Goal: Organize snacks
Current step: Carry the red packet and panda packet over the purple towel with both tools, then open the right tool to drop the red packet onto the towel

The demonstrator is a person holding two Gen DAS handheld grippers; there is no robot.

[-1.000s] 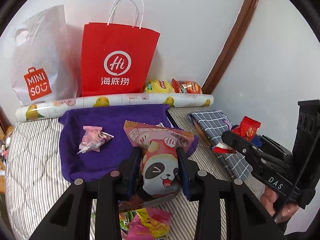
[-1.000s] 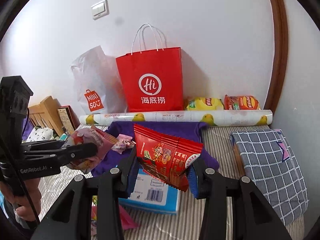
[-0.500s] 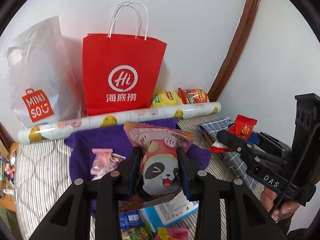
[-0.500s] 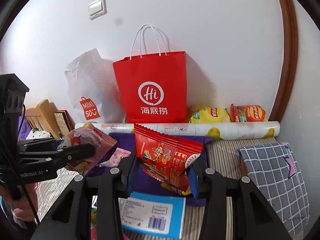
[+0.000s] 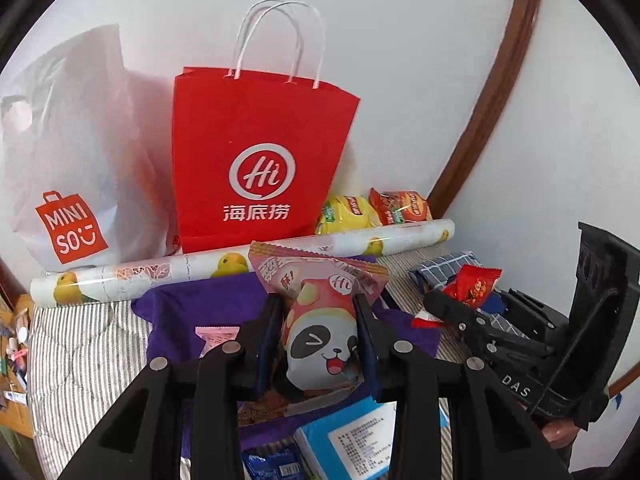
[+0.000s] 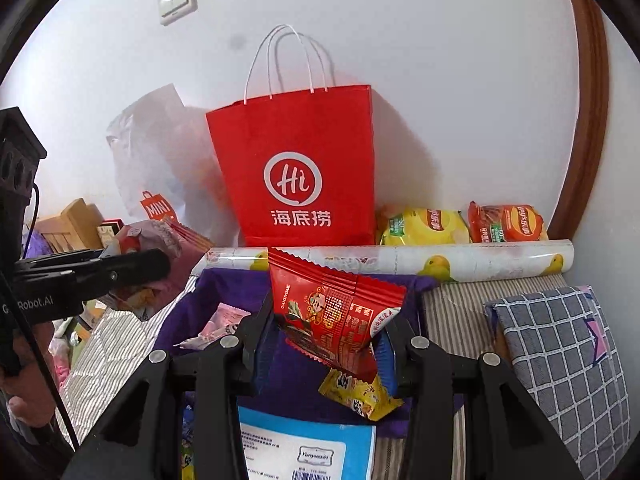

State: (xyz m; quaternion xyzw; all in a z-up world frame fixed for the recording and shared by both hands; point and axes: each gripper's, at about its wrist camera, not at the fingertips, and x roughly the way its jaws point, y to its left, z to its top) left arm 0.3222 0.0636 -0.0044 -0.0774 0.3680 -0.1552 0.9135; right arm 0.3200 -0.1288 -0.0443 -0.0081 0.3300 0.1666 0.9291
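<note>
Both grippers clamped on snack packets, red bag beyond.

Low centre of its view, the left gripper [image 5: 318, 334] pinches the panda snack packet [image 5: 320, 320]; low centre of the other, the right gripper [image 6: 328, 332] pinches the red snack packet [image 6: 334, 312]. Under them, toward the frame bottoms, lies a purple cloth [image 6: 224, 292]; past it a fruit-print roll [image 6: 480, 260], then the red paper bag [image 6: 296, 176] upright at the wall, mid-frame.
</note>
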